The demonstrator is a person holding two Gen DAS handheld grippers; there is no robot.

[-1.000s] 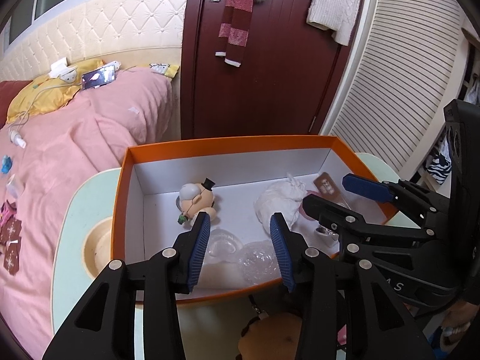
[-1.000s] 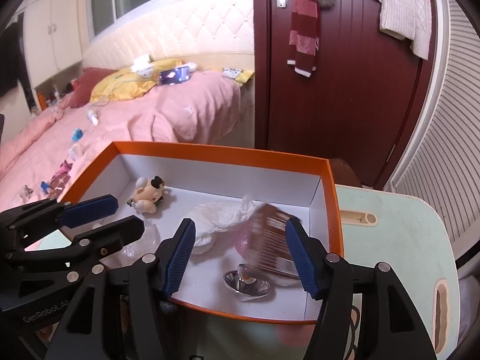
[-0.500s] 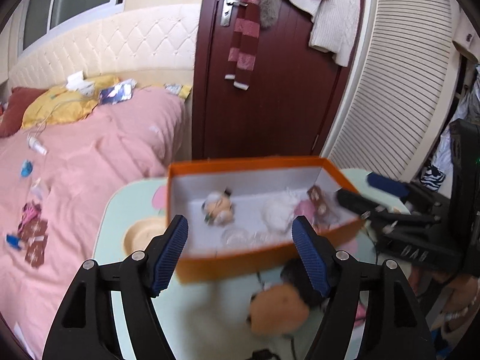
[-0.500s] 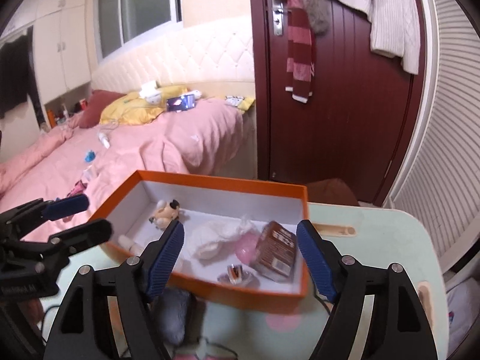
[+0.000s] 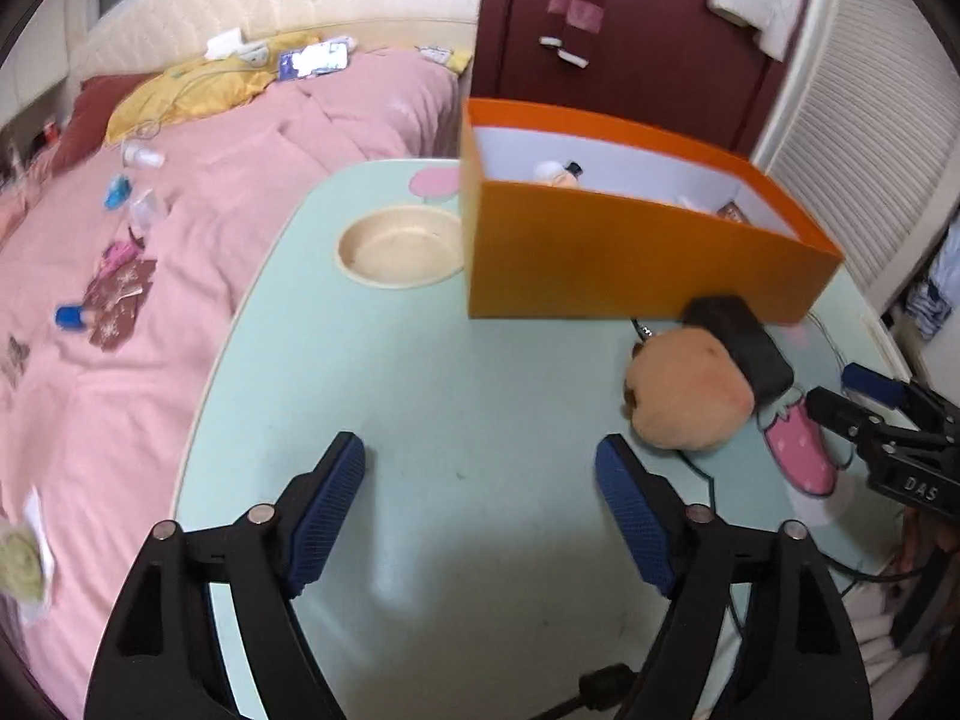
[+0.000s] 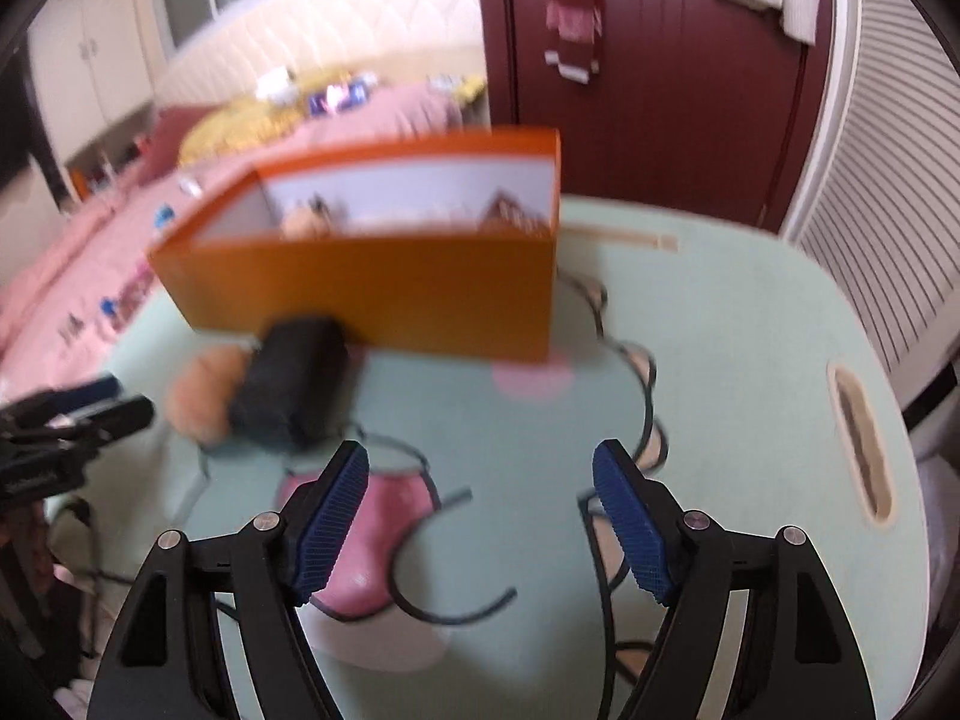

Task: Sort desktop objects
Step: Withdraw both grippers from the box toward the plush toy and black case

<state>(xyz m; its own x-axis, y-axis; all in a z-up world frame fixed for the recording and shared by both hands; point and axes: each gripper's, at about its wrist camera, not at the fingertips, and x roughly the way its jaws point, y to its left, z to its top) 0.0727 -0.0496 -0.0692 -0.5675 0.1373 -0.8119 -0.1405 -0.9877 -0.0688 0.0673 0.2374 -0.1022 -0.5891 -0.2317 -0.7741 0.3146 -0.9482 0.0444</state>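
An orange box (image 5: 630,252) with a white inside stands at the far side of the pale green table (image 5: 450,408); a small figurine (image 5: 561,174) and other items lie in it. A tan plush (image 5: 690,396) and a black block (image 5: 741,342) lie on the table against the box front. My left gripper (image 5: 480,510) is open and empty, low over the table. My right gripper (image 6: 480,516) is open and empty, near the black block (image 6: 294,384) and plush (image 6: 204,396). The box (image 6: 384,294) is blurred in the right wrist view.
A cream round dish (image 5: 399,246) is set into the table left of the box. A pink bed (image 5: 120,240) with scattered small things borders the table's left edge. A dark red door (image 5: 630,30) and slatted panel stand behind. A slot (image 6: 861,444) is in the table's right side.
Both grippers have pulled back from above the box and dropped low over the table. Both have opened wider. The box now stands farther away.
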